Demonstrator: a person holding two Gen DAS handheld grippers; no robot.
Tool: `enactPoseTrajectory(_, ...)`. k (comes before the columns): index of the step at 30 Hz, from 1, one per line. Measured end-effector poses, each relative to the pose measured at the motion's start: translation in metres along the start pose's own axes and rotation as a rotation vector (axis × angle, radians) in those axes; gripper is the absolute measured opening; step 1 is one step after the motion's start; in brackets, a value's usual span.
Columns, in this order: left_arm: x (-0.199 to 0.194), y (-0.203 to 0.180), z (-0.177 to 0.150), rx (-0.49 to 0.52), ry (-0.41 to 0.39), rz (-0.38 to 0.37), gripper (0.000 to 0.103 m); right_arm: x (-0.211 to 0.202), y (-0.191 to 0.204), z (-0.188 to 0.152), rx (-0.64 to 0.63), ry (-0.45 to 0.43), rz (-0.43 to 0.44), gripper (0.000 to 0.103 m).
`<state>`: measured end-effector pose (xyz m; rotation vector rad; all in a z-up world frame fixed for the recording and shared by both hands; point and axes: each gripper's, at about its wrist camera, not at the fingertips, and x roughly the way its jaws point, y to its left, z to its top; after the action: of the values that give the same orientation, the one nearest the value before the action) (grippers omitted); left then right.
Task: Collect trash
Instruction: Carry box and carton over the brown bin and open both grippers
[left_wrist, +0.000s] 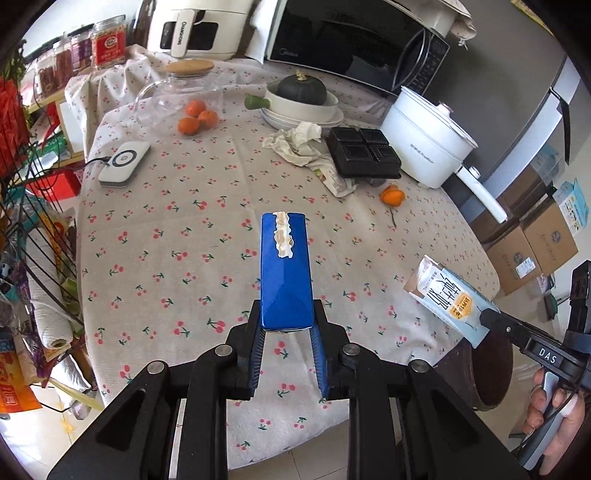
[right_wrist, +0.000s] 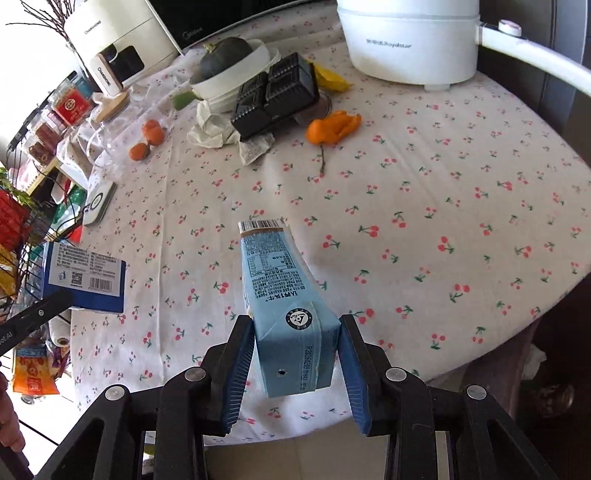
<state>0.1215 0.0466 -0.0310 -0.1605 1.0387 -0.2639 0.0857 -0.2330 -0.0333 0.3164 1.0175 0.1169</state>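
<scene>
- The left gripper (left_wrist: 286, 328) pinches a dark blue flat cardboard carton (left_wrist: 284, 273) by its near end; the carton points forward from the fingertips, over the round table with the white cherry-print cloth (left_wrist: 177, 236), not touching it
- I judge it is held at the short end so the long body stays free and can later drop straight into a bin
- A torn white glue strip on the far end of this carton suggests it is opened and empty, so it counts as trash
- The right gripper (right_wrist: 297, 343) is closed on a light blue drink carton with printed text (right_wrist: 275, 291); both blue pads press its sides near the base, and the carton rises forward and upward from the jaws
- A small hole in its near face looks like a straw hole, so probably it is finished too
- In the left view this carton is seen to the right of the left tongs, lifted near the table edge
- Beyond both tongs, more trash remains on the cloth: a crumpled white paper tissue (left_wrist: 295, 142), a black plastic tray with four compartments (left_wrist: 364, 151) and an orange peel (right_wrist: 332, 127)
- No bin is visible
</scene>
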Motion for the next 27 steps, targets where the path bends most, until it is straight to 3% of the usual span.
enactPoseTrajectory(14,0.022,-0.112,-0.017,0.201,0.042,-0.094,0.024,-0.055,-0.081,-0.029,0.070,-0.054,-0.097,0.041)
enactPoseTrajectory(27,0.048,-0.215,-0.046,0.334,0.098,-0.227,0.024,-0.114,-0.198,-0.089,0.232,-0.076,-0.211,0.041)
